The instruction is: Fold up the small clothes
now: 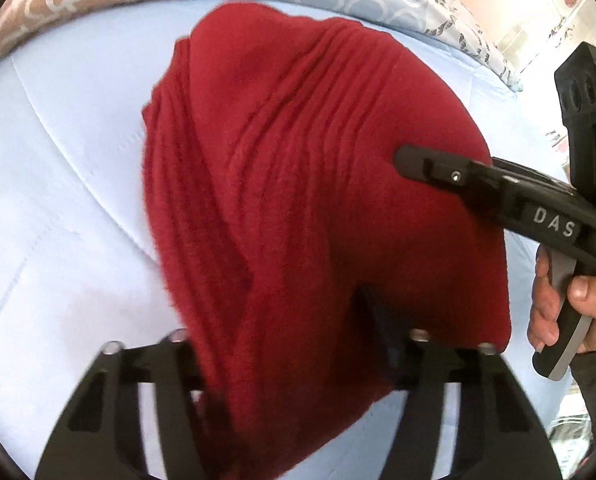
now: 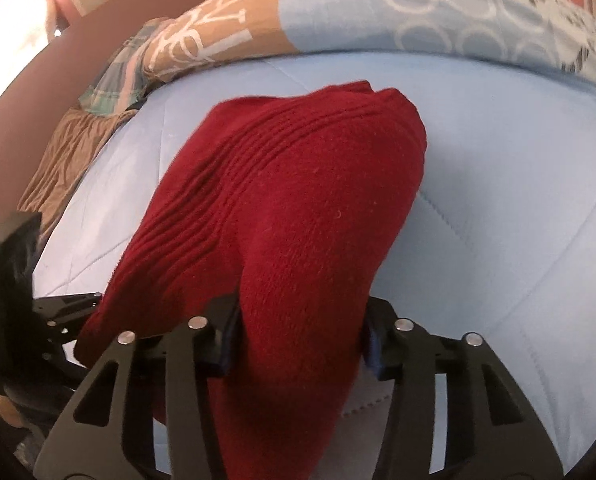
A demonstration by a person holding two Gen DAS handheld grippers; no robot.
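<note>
A dark red knitted garment [image 1: 298,168] lies bunched and partly lifted on a light blue quilt [image 1: 58,200]. My left gripper [image 1: 286,340] is shut on its near edge. The cloth drapes over the left finger and hides it, while the right pad [image 1: 377,332] presses into the knit. My right gripper [image 1: 437,168] reaches in from the right, with a hand [image 1: 557,304] on its handle. In the right wrist view the right gripper [image 2: 298,332] is shut on a thick fold of the red garment [image 2: 298,200], both pads against it. The left gripper [image 2: 58,312] shows at that garment's left edge.
The blue quilt [image 2: 497,160] spreads around the garment. A patterned brown and blue bedcover [image 2: 337,12] lies bunched along the far side. A plaid cloth [image 2: 114,80] and a brown ruffled cloth [image 2: 66,152] sit at the far left by a brown headboard [image 2: 26,100].
</note>
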